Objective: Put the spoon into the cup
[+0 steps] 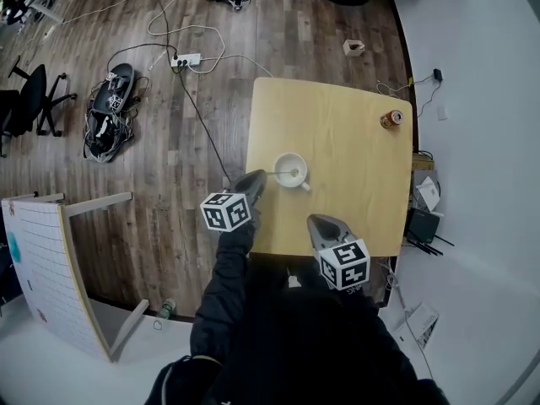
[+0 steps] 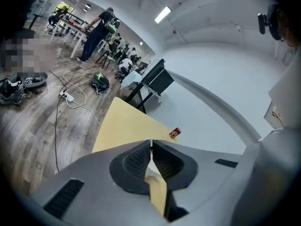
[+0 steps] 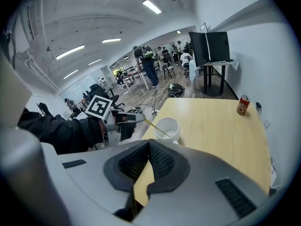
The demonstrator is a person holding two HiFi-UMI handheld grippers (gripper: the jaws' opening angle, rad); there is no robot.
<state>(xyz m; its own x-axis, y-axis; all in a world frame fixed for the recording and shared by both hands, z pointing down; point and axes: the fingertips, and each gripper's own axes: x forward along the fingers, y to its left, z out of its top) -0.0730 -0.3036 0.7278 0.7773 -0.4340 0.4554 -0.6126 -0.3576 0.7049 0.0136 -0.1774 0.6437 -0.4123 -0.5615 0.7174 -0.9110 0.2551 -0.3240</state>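
A white cup (image 1: 281, 179) (image 3: 170, 131) stands on the yellow table (image 1: 354, 142), near its left edge. The thin spoon (image 1: 294, 173) (image 3: 157, 128) leans in the cup, bowl end down. Its handle slants out over the rim to the tip of my left gripper (image 1: 258, 175) (image 3: 142, 117), which is shut on the handle's end. In the left gripper view the left gripper (image 2: 151, 142) hides most of the cup. My right gripper (image 1: 313, 220) (image 3: 148, 142) hovers over the table's near edge, shut and empty, a short way from the cup.
A red soda can (image 1: 391, 119) (image 2: 174, 133) (image 3: 242, 105) stands near the table's far right corner. On the wooden floor to the left lie a power strip with cables (image 1: 187, 59), a dark bag (image 1: 110, 112), an office chair (image 1: 34, 99) and a white panel (image 1: 51, 268).
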